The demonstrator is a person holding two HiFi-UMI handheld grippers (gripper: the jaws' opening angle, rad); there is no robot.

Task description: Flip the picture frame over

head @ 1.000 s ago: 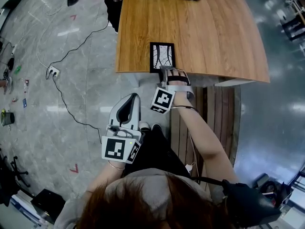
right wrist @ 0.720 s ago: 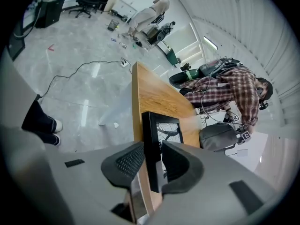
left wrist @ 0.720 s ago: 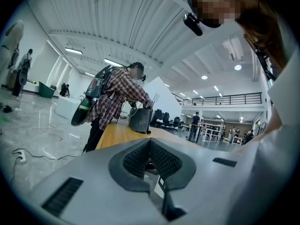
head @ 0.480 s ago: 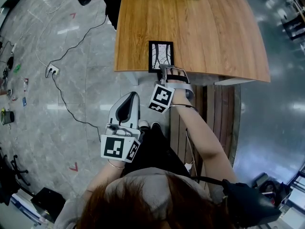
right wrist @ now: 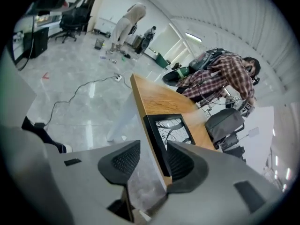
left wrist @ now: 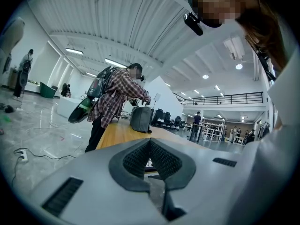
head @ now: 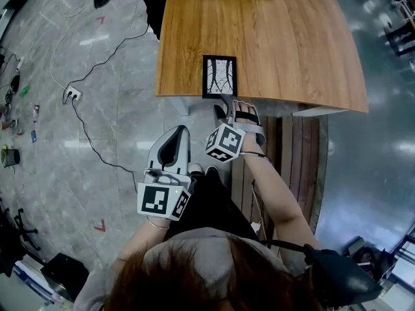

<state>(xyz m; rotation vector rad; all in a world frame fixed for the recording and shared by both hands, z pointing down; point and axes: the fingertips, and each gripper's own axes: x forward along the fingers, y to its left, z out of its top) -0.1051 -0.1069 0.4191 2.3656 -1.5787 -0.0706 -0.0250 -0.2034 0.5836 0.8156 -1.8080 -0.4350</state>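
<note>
Near corner of picture frame (right wrist: 169, 128) behind the right tool (right wrist: 153, 146)

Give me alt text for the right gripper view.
Right gripper, jaws just opened, astride the table edge and the near end of a frame lying picture-up; pads not pressing it. A person in plaid leans over the table's far end.

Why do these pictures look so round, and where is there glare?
Left and right gripper views: wide-angle lenses give bowed circles with dark corners; ceiling lamps glare in the left one. Head view: sharp; glossy floor mirrors lights.
</note>
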